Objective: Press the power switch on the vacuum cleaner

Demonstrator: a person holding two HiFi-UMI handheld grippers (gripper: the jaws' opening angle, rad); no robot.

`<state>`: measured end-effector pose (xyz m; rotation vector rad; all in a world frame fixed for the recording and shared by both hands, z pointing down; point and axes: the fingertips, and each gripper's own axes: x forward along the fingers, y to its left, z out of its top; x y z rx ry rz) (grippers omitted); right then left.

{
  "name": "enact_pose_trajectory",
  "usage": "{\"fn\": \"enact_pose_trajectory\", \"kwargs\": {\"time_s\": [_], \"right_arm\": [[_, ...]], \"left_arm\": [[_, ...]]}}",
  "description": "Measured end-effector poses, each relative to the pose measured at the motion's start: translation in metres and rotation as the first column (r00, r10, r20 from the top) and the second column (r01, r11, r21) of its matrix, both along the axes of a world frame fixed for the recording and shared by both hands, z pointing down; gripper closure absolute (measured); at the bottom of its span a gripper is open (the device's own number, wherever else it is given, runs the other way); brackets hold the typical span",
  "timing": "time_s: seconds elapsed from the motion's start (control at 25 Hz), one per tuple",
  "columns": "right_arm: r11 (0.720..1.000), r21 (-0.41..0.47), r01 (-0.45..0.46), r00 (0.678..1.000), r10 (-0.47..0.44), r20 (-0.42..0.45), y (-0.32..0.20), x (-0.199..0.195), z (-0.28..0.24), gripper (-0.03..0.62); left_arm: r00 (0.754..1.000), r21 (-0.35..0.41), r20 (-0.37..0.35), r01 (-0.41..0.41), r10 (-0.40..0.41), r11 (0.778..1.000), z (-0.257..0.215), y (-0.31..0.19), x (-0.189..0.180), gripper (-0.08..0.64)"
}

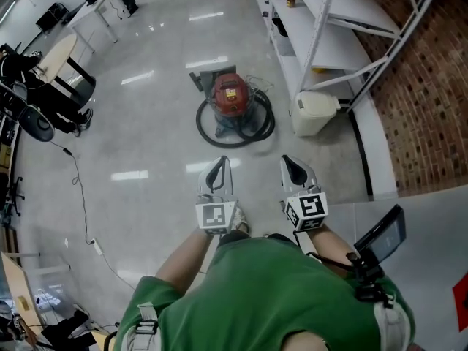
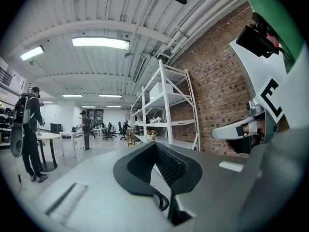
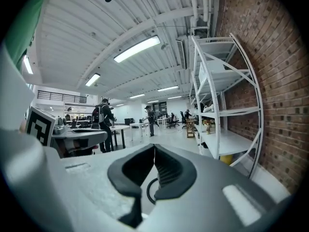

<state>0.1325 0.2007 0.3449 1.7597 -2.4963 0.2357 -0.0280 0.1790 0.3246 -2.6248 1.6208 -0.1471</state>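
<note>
Vacuum cleaner [image 1: 230, 95]: stood on the pale floor [image 1: 146, 130] in the upper middle of the head view, left of a white bin [image 1: 316, 112] and the white shelving rack [image 1: 322, 28].
Look: a round red top with a small yellow patch on it, over a darker base; a black hose [image 1: 212, 131] lay coiled on the floor round its lower side.
Power switch: too small to make out; it probably sat on the red top.
Left gripper [image 1: 221, 161]: sat low in the centre of the frame, close to the person's body; its own view showed the jaws brought together at the tips with nothing between them.
Right gripper [image 1: 287, 159]: sat just right of the left one, jaws likewise closed tip to tip and empty.
Key relation: the vacuum lay straight up the frame from the grippers and well apart from both, almost in line with the left one and up-left of the right one.
Nearer tool: the left, by a little.
Axis: the body was round, so no long axis governed the approach; a press would likely come from above.
Stage: judged as approach, with no contact made.
</note>
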Motion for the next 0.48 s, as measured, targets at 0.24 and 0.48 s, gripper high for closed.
{"fn": "enact_pose_trajectory", "kwargs": {"time_s": [0.24, 0.48], "right_arm": [[1.0, 0.009, -0.025, 1.0, 0.026, -0.017, -0.052, -0.026, -0.009, 0.589], [0.999, 0.013, -0.04, 0.999, 0.04, -0.032, -0.091, -0.057, -0.009, 0.589]], "left_arm": [[1.0, 0.017, 0.007, -0.001, 0.001, 1.0, -0.005, -0.055, -0.031, 0.554], [1.0, 0.013, -0.01, -0.017, 0.017, 1.0, 0.001, -0.094, -0.064, 0.554]]}}
